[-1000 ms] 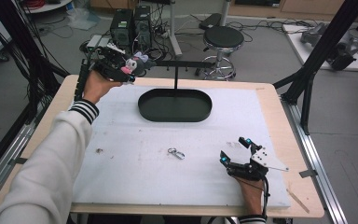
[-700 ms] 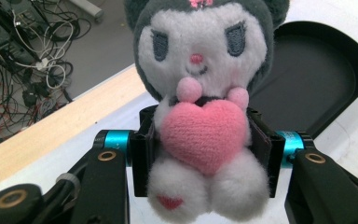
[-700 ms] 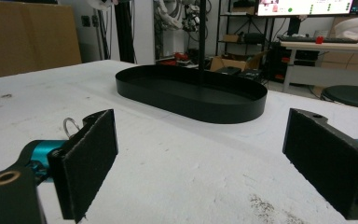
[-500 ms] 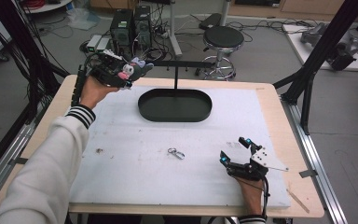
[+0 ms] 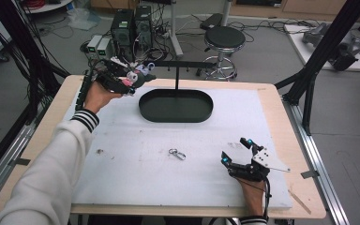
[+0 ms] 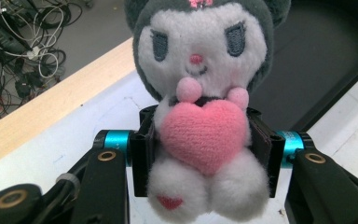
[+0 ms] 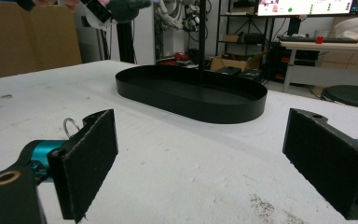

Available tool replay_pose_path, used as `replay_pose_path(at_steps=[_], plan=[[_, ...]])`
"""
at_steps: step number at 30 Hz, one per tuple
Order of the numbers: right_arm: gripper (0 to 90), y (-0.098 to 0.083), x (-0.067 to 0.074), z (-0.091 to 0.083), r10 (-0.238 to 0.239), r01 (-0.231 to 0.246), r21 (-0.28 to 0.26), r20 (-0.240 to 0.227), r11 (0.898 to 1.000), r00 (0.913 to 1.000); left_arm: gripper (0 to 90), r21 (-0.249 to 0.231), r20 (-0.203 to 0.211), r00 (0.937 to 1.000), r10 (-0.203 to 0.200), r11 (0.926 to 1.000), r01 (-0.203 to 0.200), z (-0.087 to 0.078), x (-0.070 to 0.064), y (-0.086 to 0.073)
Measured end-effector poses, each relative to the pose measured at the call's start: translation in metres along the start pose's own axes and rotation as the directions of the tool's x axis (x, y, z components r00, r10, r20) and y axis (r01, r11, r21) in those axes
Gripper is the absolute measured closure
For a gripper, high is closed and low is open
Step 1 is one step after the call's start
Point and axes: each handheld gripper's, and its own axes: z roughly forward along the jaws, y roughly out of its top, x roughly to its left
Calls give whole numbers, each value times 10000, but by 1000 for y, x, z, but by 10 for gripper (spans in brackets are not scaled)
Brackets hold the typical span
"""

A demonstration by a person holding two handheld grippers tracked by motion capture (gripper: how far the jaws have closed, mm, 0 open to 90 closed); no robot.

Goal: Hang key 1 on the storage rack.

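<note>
A small plush toy [image 6: 205,135], with a dark grey hood, a white face and a pink heart on its chest, sits between the pads of my left gripper [image 6: 205,161], which is shut on its body. In the high view that gripper [image 5: 130,80] holds the plush [image 5: 143,77] in the air just beyond the left end of a black oval tray [image 5: 201,115]. My right gripper [image 5: 236,151] rests on the white mat at the front right. Its jaws are open with nothing between them [image 7: 200,163].
A thin black post with a crossbar [image 5: 176,77] rises from the tray's far side. A small metal key ring [image 5: 177,153] lies on the white mat [image 5: 122,178], left of the right gripper. Computers, cables and a stool stand beyond the table.
My left hand has come down and a little to the right with the plush, closer to the tray's left end. The right gripper has stayed where it was.
</note>
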Motion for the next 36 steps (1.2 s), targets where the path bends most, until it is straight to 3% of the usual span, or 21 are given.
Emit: replay_pose_path(at_steps=[8,15,18,20,22,23,24,26,29,31,33,34,35,36], plan=[[95,0,0,0,11,-11,-2,15,10000,10000,527,239,135,9999,21,9997,-24,17,-4,-2],[95,0,0,0,32,-32,7,-7,10000,10000,521,95,207,9997,-90,9999,88,25,-3,-3],[95,0,0,0,9,-9,4,-15,10000,10000,513,-18,433,9990,-60,10000,61,27,-2,-5],[95,0,0,0,-8,8,10,-15,10000,10000,497,-9,630,9980,-91,10000,92,27,-2,-7],[95,0,0,0,2,-2,19,-8,10000,10000,371,-90,634,9980,67,9999,-61,27,-2,-9],[95,0,0,0,18,-18,35,-10,10000,10000,301,-216,923,9957,-20,9998,40,25,0,-10],[95,0,0,0,0,0,38,-6,10000,10000,228,-216,923,9957,-20,9998,40,25,0,-10],[95,0,0,0,-9,9,35,-10,10000,10000,184,-639,1665,9858,-209,9974,320,21,3,-11],[95,0,0,0,4,-4,36,-6,10000,10000,165,-1628,2172,9761,-23,9859,385,10,2,-15],[95,0,0,0,4,-4,36,-4,10000,10000,130,-2117,2103,9775,141,9768,315,3,0,-19],[95,0,0,0,-49,49,1,12,10000,10000,123,-1907,1996,9798,100,9812,289,-2,-2,-21],[95,0,0,0,-49,49,1,12,10000,10000,123,-1735,2204,9754,-13,9840,405,-6,-1,-23],[95,0,1,0,-51,51,0,13,10000,10000,83,-1843,2284,9735,-82,9815,516,-9,-2,-25],[95,0,1,0,-51,51,0,13,10000,10000,83,-2126,2177,9760,29,9761,445,-13,-3,-29]])
